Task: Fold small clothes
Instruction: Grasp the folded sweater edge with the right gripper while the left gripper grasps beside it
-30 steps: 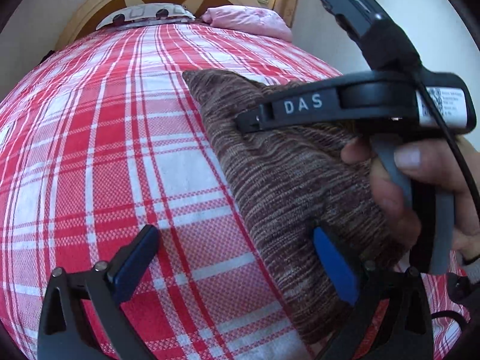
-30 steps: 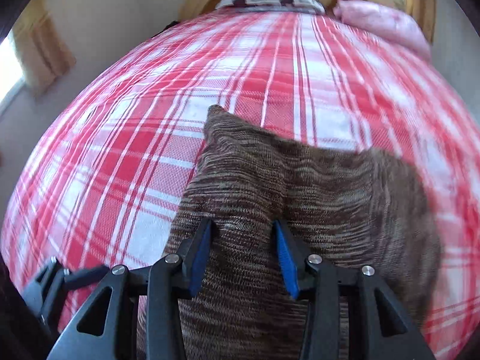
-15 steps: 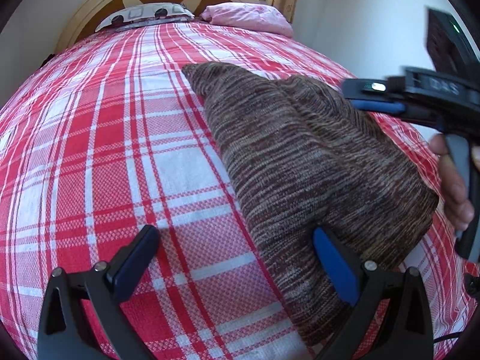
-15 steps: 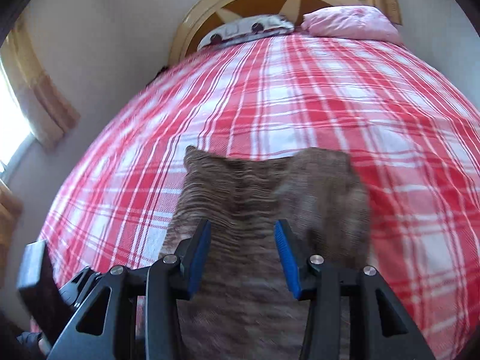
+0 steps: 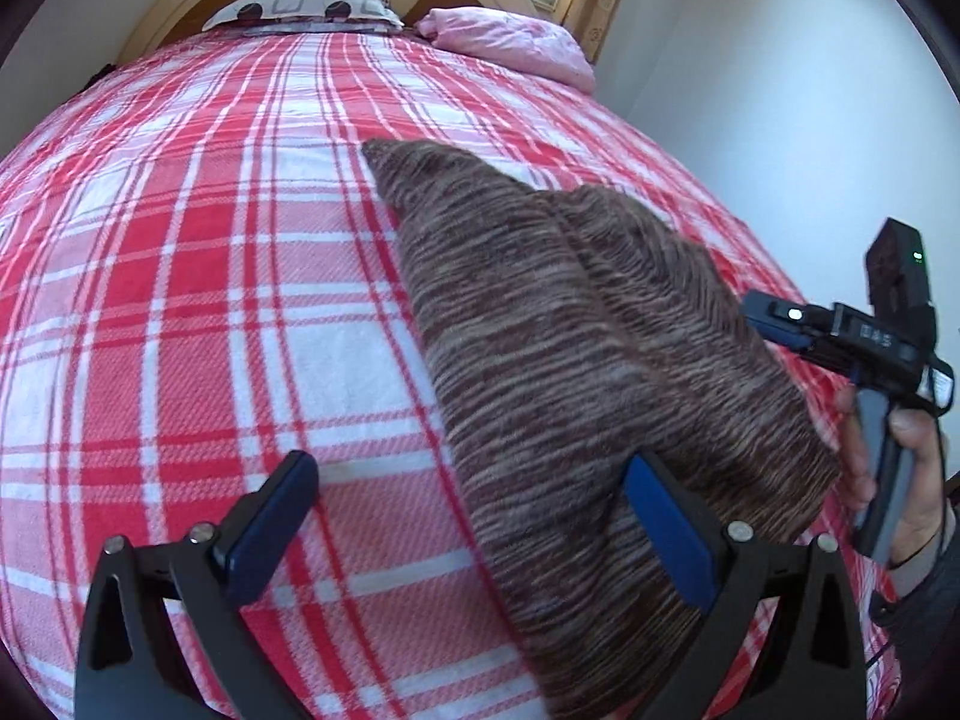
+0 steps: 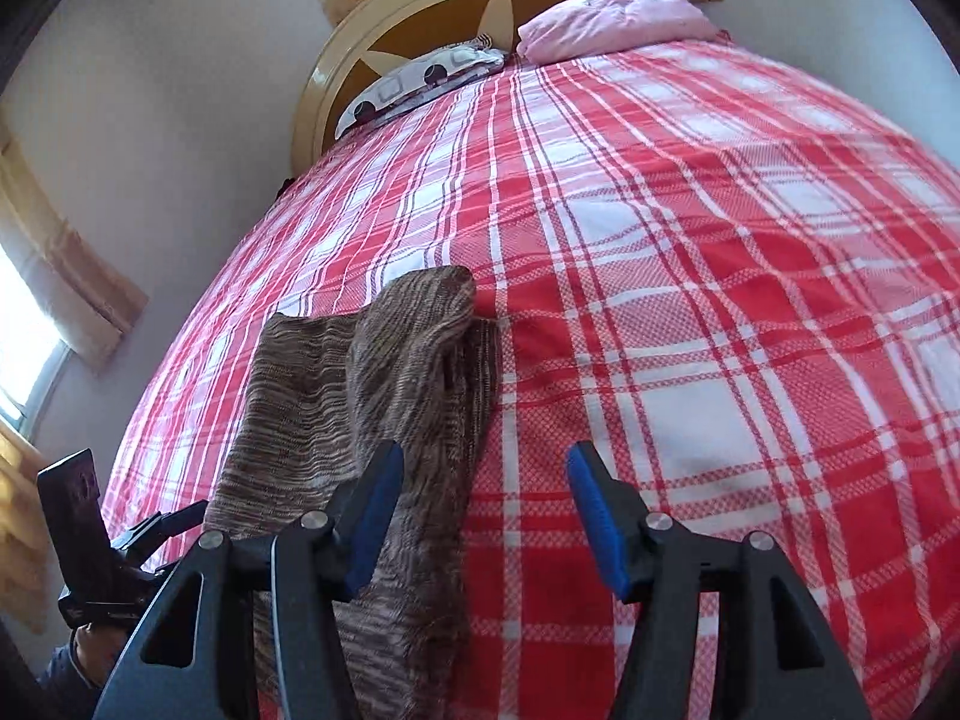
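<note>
While both grippers' jaws gape empty, the brown knit garment (image 5: 576, 360) lies on the plaid bedspread (image 5: 180, 300).

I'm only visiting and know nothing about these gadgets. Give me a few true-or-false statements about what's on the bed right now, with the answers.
1. The brown knit garment lies on a red and white plaid bedspread. True.
2. The right gripper is clamped on the garment. False: its jaws are open, with nothing between them.
3. The left gripper is open. True.
4. A pink pillow sits near the headboard. True.
5. The garment is spread out in one flat layer. False: it is folded over on itself.
</note>
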Demonstrator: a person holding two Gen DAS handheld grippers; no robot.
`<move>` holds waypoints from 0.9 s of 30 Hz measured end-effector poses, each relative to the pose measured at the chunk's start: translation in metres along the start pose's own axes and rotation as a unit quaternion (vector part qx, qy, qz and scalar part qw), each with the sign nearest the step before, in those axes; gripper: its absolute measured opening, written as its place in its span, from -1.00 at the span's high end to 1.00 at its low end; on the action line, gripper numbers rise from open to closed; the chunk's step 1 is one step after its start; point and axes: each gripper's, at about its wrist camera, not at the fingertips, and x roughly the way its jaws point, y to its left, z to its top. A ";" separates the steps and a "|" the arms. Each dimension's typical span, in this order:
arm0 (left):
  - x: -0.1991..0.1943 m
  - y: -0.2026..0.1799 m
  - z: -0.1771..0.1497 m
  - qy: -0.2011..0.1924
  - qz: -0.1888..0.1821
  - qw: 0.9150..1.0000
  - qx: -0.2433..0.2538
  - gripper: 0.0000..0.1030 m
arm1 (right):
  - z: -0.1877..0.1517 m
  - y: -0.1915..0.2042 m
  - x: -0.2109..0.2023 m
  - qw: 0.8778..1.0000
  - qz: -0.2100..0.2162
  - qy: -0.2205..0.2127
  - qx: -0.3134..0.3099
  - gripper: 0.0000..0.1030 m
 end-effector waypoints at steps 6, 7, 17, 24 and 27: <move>0.008 -0.013 -0.002 0.000 -0.007 1.000 0.027 -1.00 | 0.014 0.001 0.026 0.999 0.042 0.014 0.012 -0.13; 0.008 -0.012 -0.001 -0.001 -0.011 1.000 0.026 -1.00 | 0.016 0.002 0.031 0.998 0.054 0.016 0.015 -0.13; 0.006 -0.008 -0.003 -0.005 -0.031 0.999 0.023 -0.99 | 0.031 -0.001 0.064 0.996 0.067 0.050 0.025 -0.13; 0.005 -0.009 -0.003 -0.006 -0.055 0.998 0.032 -0.67 | 0.036 0.000 0.079 0.992 0.106 0.068 0.024 -0.12; 0.008 -0.016 -0.003 0.005 -0.064 0.997 0.046 -0.45 | 0.037 0.002 0.088 0.989 0.122 0.079 0.024 0.28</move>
